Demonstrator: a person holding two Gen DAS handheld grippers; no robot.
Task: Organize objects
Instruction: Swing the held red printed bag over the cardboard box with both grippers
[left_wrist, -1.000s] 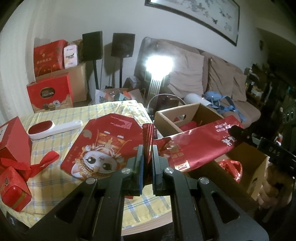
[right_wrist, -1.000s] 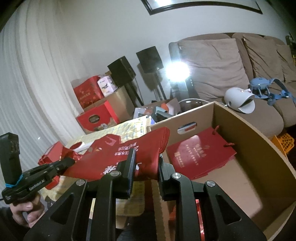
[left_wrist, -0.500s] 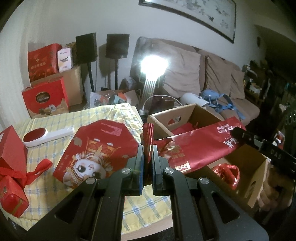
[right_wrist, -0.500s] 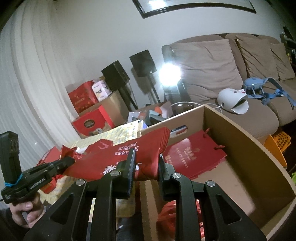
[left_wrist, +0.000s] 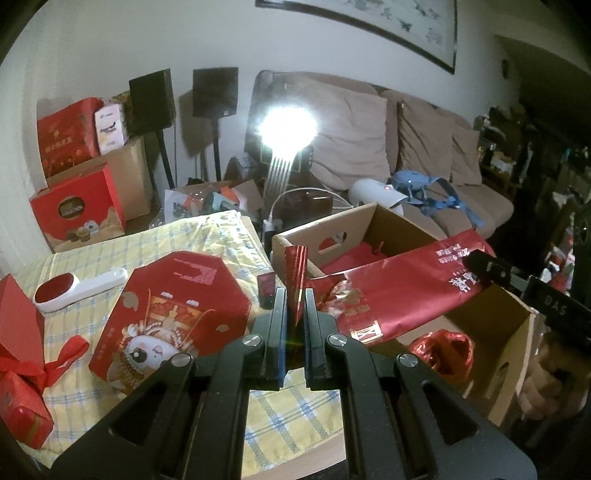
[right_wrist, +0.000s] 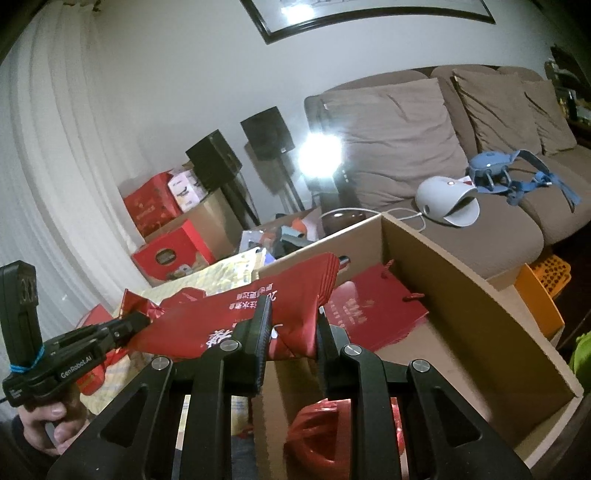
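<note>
You are pinching one long red foil bag at both ends: left gripper on its crumpled end, right gripper on its folded end, above the cardboard box. Only the left view is showing the octagonal red bag on the tablecloth.

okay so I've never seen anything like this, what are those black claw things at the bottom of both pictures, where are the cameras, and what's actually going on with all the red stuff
There is no robot: a person holds a black two-finger gripper in each hand, with a camera on each looking along its fingers. That is why black fingers fill the bottom of both pictures.

The left gripper pinches one end of a long flat red paper bag with printed characters. The right gripper clamps the other end, so the bag hangs between them over an open brown cardboard box that already holds a flat red bag.

On the yellow checked tablecloth lie a red packet with a cartoon lion face, a white-handled brush with a red pad and red ribboned gift boxes.
</note>
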